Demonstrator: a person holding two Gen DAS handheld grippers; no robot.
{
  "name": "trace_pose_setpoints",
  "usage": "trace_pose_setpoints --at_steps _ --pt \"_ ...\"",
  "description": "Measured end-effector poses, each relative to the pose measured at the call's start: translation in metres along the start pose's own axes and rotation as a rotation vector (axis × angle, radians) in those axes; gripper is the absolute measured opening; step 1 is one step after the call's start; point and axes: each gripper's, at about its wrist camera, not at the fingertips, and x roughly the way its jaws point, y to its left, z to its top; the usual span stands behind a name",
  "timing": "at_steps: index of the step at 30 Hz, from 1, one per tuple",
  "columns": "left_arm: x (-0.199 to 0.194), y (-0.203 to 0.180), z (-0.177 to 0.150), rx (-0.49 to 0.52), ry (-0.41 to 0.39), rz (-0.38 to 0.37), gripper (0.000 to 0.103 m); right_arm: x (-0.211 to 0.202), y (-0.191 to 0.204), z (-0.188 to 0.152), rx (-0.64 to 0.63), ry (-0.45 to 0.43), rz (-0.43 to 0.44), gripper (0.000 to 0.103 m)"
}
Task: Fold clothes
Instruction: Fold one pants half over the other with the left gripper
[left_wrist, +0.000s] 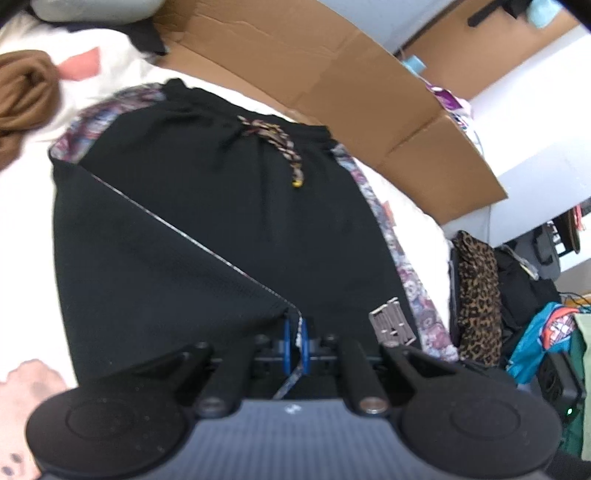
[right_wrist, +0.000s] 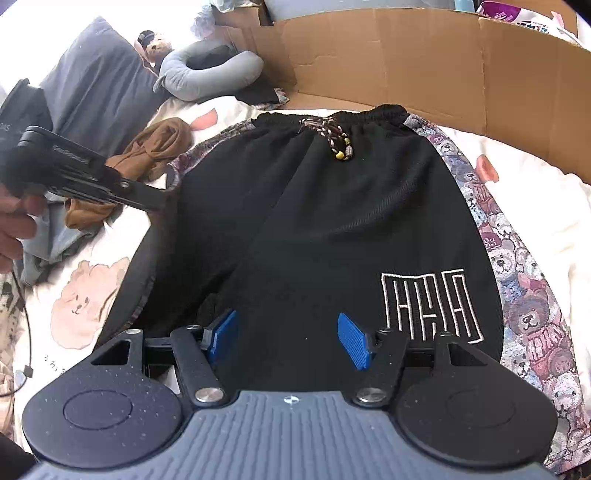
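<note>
— Left tongs (left_wrist: 295, 338): what is held?
— Shut on the shorts' (right_wrist: 325, 229) folded hem corner; the left leg is doubled over diagonally.
— Where are the shorts laid?
— Flat on the bed (right_wrist: 535, 206), waistband towards the cardboard (right_wrist: 424, 55), a brown garment (right_wrist: 147, 155) at their left.
— Right tongs (right_wrist: 290, 338)?
— Spread wide, nothing gripped, held over the lower hem beside the logo (right_wrist: 430, 306).

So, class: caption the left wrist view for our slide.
Left gripper pinches a folded-over corner of the black shorts on the bed.
</note>
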Motion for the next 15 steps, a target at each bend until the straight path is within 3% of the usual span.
trace_pose_setpoints --at_steps 6,9,15 --pt "0.018 -0.028 -0.005 -0.009 0.005 -0.073 0.006 -0.004 -0.005 0.01 0.052 -0.035 0.046 0.067" --pt "0.031 -0.04 -0.012 -0.007 0.028 -0.098 0.006 -0.003 -0.003 0.016 0.066 -0.044 0.083 0.057" --pt "0.046 -0.06 -0.023 0.017 0.076 -0.152 0.006 0.004 0.008 0.016 0.055 -0.039 0.106 0.057"
